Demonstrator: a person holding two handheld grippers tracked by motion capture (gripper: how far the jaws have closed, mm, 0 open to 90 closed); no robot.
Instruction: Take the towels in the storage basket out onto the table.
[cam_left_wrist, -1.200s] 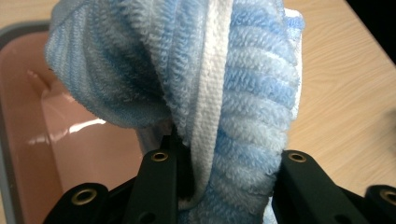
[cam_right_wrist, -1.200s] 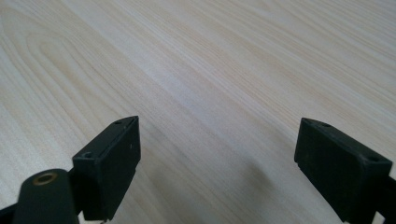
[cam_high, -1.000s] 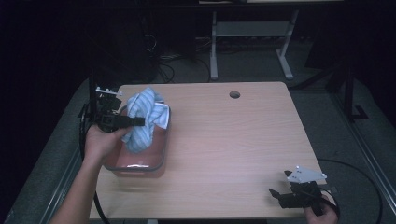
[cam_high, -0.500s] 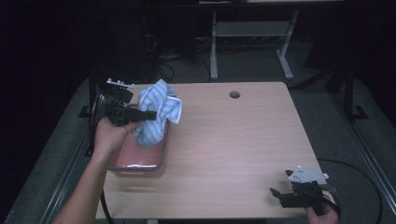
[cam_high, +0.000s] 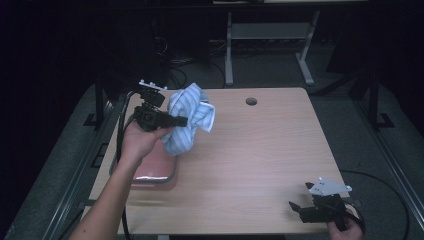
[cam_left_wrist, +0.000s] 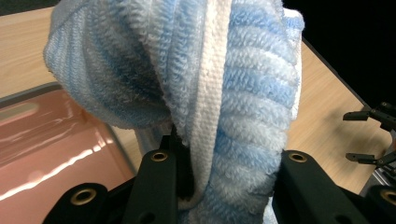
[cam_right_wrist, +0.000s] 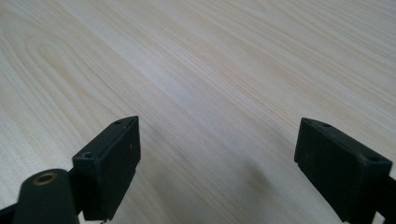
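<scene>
Right claw (cam_high: 298, 210) at the near edge of the wooden surface (cam_high: 265, 160), jaws spread and empty, left claw (cam_high: 181, 120) clamped on a blue-and-white striped towel (cam_high: 187, 117) held above a pink tray (cam_high: 152, 170), tray partly hidden, no readable writing

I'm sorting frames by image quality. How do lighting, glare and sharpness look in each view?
High view: the table is lit, the room behind nearly black, the picture slightly soft. Left gripper view: the striped towel is sharp enough to show its weave, and bright glare streaks cross the pink tray. Right gripper view: even light on the wood grain, with a faint shadow between the black jaws.
</scene>
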